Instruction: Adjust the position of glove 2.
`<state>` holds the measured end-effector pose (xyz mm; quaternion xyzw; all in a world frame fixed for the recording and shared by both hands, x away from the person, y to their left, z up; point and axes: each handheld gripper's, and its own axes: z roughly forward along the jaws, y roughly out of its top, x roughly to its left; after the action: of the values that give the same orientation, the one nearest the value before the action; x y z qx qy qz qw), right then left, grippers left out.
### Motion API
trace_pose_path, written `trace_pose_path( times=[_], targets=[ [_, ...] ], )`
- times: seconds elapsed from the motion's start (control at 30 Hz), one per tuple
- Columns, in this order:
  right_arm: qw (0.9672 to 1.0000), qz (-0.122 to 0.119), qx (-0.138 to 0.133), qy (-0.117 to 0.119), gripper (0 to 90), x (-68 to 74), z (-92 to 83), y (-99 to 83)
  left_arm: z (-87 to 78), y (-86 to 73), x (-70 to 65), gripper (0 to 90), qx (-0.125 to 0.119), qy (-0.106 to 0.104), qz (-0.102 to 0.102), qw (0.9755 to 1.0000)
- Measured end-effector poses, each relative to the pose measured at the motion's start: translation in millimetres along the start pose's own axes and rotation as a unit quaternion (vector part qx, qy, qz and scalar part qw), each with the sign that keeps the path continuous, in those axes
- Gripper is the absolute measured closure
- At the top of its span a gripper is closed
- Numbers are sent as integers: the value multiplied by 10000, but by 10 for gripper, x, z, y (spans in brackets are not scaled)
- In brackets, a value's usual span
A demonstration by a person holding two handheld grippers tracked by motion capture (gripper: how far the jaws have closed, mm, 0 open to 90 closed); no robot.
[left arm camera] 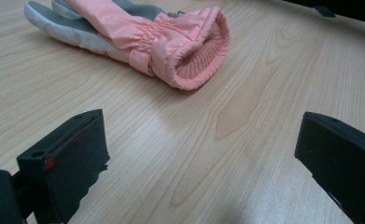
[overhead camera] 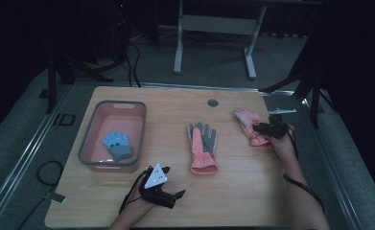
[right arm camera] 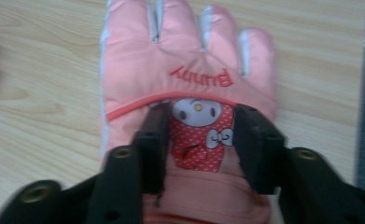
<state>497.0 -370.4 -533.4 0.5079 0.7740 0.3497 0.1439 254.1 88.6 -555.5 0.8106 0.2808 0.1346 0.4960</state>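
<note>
**Pink glove pinched near the right edge of the table**

Pink glove (overhead camera: 250,125) partly hidden from above by the right gripper (overhead camera: 261,128) and the hand behind it. Cuff cut off at the bottom of the right gripper view. A bit blurry there too, so hard to read the small face on the patch. Very dark all around the room and hard to make out: only grey floor, some cables and the pale legs of a stand (overhead camera: 214,43) at the back.

Pale wooden table (overhead camera: 233,191), smooth and flat. Pink tray (overhead camera: 90,136) at the left with a blue glove (overhead camera: 118,145) inside. Second glove (overhead camera: 202,148), pink and grey, flat in the middle, well apart from the first.

Back to the pink glove: flat on the wood, fingers spread out. Soft and puffy, light pink, with white strips between the fingers. Red stitched letters across the back, and under them a red dotted patch with a white bunny face and a little bow. Right gripper pressed down on it, black jaws squeezed in on both sides of the patch, cloth bunched between them.

Left gripper (overhead camera: 174,199) low over bare wood at the near edge, jaws wide apart, holding nothing, with the open cuff of the second glove just ahead.
</note>
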Motion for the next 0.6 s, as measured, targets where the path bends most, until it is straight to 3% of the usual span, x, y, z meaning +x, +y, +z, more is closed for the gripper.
trace_pose_path(
  times=[0.07,0.2,0.43,0.6],
  targets=[
    [9999,29,54,141,738,-10,9,1,-2,0,-2,27,14,6,16,10000],
    [9999,-3,106,48,875,35,6,6,0,-6,2,27,22,9,6,10000],
    [9992,197,-88,-351,900,161,-114,30,-6,0,8,27,-21,-3,-43,10000],
    [9971,236,-116,-720,900,344,-328,93,-8,12,6,27,-45,23,-37,10000]
  ],
)
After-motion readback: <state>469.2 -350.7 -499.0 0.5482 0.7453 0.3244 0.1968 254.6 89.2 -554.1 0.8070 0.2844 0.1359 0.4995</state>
